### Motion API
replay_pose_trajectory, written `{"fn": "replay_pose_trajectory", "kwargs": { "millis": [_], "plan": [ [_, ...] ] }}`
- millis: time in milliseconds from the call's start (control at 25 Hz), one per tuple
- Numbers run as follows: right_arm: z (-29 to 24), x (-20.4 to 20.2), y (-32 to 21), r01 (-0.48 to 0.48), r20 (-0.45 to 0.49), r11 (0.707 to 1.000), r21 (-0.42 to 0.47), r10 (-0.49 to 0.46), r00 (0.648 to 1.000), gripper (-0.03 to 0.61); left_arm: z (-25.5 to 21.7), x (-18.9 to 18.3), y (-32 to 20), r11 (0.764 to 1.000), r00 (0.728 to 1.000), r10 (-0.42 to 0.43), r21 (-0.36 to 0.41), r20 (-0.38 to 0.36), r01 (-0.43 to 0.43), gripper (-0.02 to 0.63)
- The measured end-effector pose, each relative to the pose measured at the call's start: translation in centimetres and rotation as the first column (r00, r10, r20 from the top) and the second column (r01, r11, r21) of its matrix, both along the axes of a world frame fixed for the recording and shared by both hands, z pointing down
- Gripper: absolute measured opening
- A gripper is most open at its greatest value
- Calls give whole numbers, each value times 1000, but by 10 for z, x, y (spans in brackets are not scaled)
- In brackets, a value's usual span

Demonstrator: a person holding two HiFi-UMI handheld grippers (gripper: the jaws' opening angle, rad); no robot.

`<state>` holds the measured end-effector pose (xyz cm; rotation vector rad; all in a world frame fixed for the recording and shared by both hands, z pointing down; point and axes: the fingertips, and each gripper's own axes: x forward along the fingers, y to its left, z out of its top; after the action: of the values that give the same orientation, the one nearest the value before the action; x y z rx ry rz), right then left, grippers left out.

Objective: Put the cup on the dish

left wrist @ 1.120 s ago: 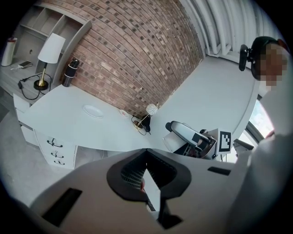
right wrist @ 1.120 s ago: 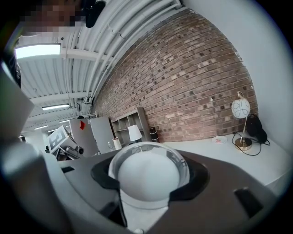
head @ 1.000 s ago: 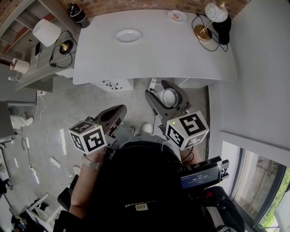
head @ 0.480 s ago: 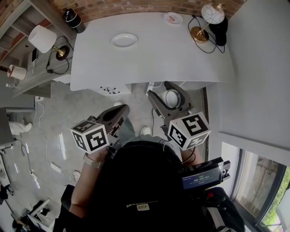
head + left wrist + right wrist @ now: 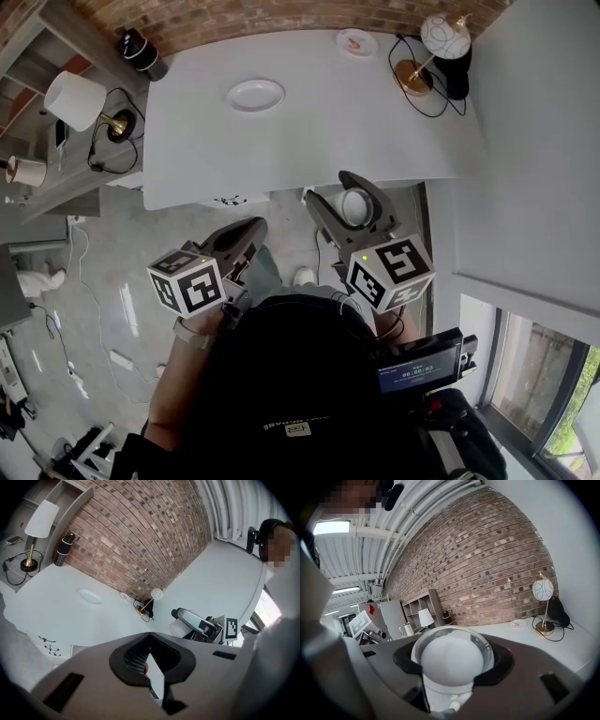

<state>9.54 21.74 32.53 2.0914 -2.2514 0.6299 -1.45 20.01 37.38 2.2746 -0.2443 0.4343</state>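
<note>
The white dish point(image 5: 255, 95) lies empty on the white table point(image 5: 309, 131), towards its far side; it also shows in the left gripper view as a small oval dish point(image 5: 90, 596). My right gripper point(image 5: 336, 189) is shut on a white cup point(image 5: 354, 206), held just short of the table's front edge. In the right gripper view the cup point(image 5: 452, 660) fills the space between the jaws. My left gripper point(image 5: 249, 230) is shut with nothing in it, lower and to the left, over the floor.
A small pinkish plate point(image 5: 359, 43) and a globe lamp point(image 5: 441, 33) with a looping cable stand at the table's far right. A dark bottle point(image 5: 136, 49) is at the far left corner. A side shelf holds a white-shaded lamp point(image 5: 73, 98). Brick wall lies behind.
The table has drawn nearer to both grippers; the cup in the right gripper now sits close to the front edge. Both grippers keep the same state.
</note>
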Motion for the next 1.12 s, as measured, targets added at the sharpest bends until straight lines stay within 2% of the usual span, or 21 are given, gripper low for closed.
{"fn": "replay_pose_trajectory", "kwargs": {
  "millis": [720, 1120],
  "plan": [
    [10, 8, -119, -75, -24, 994, -84, 73, 997, 252, 2, 14, -124, 994, 995, 97, -41, -9, -97, 5],
    [14, -9, -182, -109, -36, 987, -116, 106, 994, 252, 3, -3, -192, 990, 991, 134, -48, -25, -135, 5]
  ]
}}
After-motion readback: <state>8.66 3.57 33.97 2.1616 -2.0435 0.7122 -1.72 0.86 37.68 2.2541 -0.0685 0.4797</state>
